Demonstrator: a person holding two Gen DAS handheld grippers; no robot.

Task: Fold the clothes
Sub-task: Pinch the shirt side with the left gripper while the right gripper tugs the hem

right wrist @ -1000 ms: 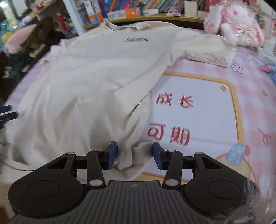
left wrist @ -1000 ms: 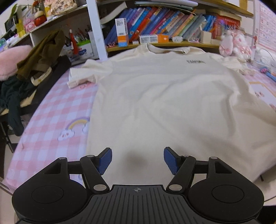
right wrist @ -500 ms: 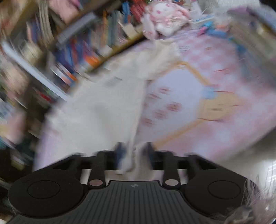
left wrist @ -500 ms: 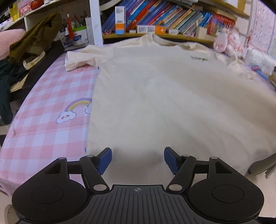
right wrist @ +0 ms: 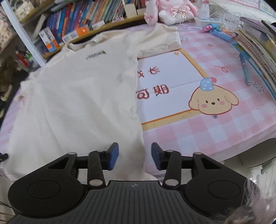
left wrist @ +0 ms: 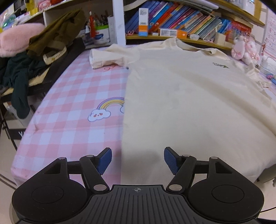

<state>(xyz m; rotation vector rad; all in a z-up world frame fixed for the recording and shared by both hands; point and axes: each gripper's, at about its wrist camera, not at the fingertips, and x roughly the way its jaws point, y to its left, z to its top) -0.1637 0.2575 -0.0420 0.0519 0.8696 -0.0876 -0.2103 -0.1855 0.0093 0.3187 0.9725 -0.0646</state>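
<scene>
A cream T-shirt point(left wrist: 189, 103) lies face up on the pink checked tablecloth point(left wrist: 72, 103), its collar toward the bookshelf. My left gripper point(left wrist: 137, 160) hovers over the shirt's near left corner. Its jaws are closing slightly, still wide, and the shirt's left edge lies below the gap without the pads pressing it. In the right wrist view the T-shirt point(right wrist: 77, 94) fills the left half. My right gripper point(right wrist: 134, 156) is at the near right corner. Its jaws are closing with the shirt's side edge between them, and the blue pads point(right wrist: 113, 155) stand apart from the cloth.
A bookshelf point(left wrist: 181, 25) runs along the far edge. Dark clothes point(left wrist: 25, 69) are piled on a chair at the left. A pink plush toy point(right wrist: 172, 10), pens point(right wrist: 245, 69) and stacked notebooks point(right wrist: 258, 46) sit at the right. The table's near edge is just beneath both grippers.
The left gripper slid left, so the shirt's left edge is now between its pads. The right gripper swung and rolled; the bunched fold by it is gone and the side edge lies straighter.
</scene>
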